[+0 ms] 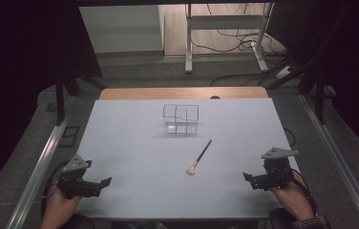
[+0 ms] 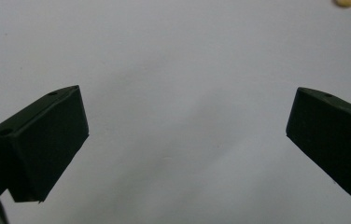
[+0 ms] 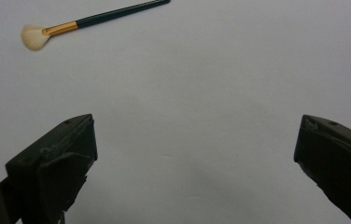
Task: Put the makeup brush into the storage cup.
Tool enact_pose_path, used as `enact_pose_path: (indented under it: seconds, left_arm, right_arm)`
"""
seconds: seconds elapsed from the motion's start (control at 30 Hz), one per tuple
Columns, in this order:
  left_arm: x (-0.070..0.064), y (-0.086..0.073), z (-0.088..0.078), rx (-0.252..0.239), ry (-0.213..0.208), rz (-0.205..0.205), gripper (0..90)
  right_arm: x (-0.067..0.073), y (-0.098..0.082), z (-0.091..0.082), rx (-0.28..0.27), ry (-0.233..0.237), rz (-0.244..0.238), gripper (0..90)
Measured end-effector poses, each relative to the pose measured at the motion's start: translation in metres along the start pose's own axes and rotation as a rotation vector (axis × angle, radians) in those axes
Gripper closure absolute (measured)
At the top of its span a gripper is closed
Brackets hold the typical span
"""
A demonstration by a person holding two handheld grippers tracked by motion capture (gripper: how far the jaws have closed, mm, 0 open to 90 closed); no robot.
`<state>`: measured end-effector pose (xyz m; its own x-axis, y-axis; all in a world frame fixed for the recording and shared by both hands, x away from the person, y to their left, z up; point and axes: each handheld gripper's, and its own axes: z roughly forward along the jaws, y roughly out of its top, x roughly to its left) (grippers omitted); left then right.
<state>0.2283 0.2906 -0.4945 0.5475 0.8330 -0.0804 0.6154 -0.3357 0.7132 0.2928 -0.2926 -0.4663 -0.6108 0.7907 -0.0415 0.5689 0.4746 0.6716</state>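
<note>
A makeup brush (image 1: 199, 157) with a dark handle, gold ferrule and pale bristles lies flat on the white table, bristles toward me. Behind it stands a clear plastic organizer (image 1: 181, 118) with compartments, holding nothing that I can see. My left gripper (image 1: 102, 183) rests at the front left corner, jaws wide apart and holding nothing; its own view (image 2: 187, 135) shows bare table and the bristle tip (image 2: 345, 3) at the top right. My right gripper (image 1: 248, 179) rests at the front right, open; its own view (image 3: 194, 144) has the brush (image 3: 94, 21) at the upper left.
The white table sheet (image 1: 134, 143) lies over a wooden top (image 1: 182, 93). Metal rails (image 1: 39, 167) run along both sides. Beyond the far edge stand a white table frame (image 1: 225, 24) and loose cables on the floor.
</note>
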Motion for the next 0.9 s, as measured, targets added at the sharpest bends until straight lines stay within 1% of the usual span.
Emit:
enact_pose_path:
  seconds: [0.07, 0.2, 0.3, 0.4, 0.43, 0.47, 0.5, 0.57, 0.63, 0.67, 0.9]
  left_arm:
    - [0.0, 0.0, 0.0, 0.0, -0.001, 0.001, 0.0]
    - [0.0, 0.0, 0.001, 0.003, -0.009, -0.008, 0.0]
    - [0.0, 0.0, 0.001, -0.001, -0.013, -0.011, 0.0]
    - [0.0, 0.0, 0.001, 0.001, -0.012, -0.011, 0.0]
    - [0.0, 0.0, 0.001, 0.002, -0.01, -0.011, 0.0]
    - [0.0, 0.0, 0.001, 0.005, -0.009, -0.007, 0.0]
    - [0.0, 0.0, 0.001, 0.004, -0.01, -0.011, 0.0]
    - [-0.001, 0.0, 0.001, 0.007, -0.008, -0.012, 0.0]
    - [-0.001, 0.0, 0.001, 0.008, -0.008, -0.012, 0.0]
    - [-0.001, 0.0, 0.002, 0.01, -0.005, -0.011, 0.0]
    - [0.0, -0.001, 0.002, 0.018, 0.005, -0.011, 0.0]
  right_arm:
    - [0.0, 0.002, 0.0, 0.009, -0.004, -0.013, 0.0]
    - [0.0, 0.005, 0.0, 0.02, 0.0, -0.009, 0.0]
    - [-0.001, 0.009, -0.001, 0.033, -0.003, -0.023, 0.0]
    - [-0.002, 0.011, -0.001, 0.043, -0.005, -0.028, 0.0]
    - [-0.003, 0.012, 0.001, 0.059, -0.005, -0.033, 0.2]
    - [-0.003, 0.012, 0.001, 0.059, -0.005, -0.033, 0.2]
    - [-0.004, 0.014, 0.004, 0.081, -0.003, -0.034, 0.3]
    - [-0.005, 0.016, 0.007, 0.093, 0.002, -0.039, 0.4]
    - [-0.004, 0.017, 0.009, 0.099, 0.007, -0.035, 0.4]
    - [-0.003, 0.02, 0.011, 0.105, 0.024, -0.033, 0.3]
    - [-0.002, 0.027, 0.019, 0.118, 0.045, -0.014, 0.0]
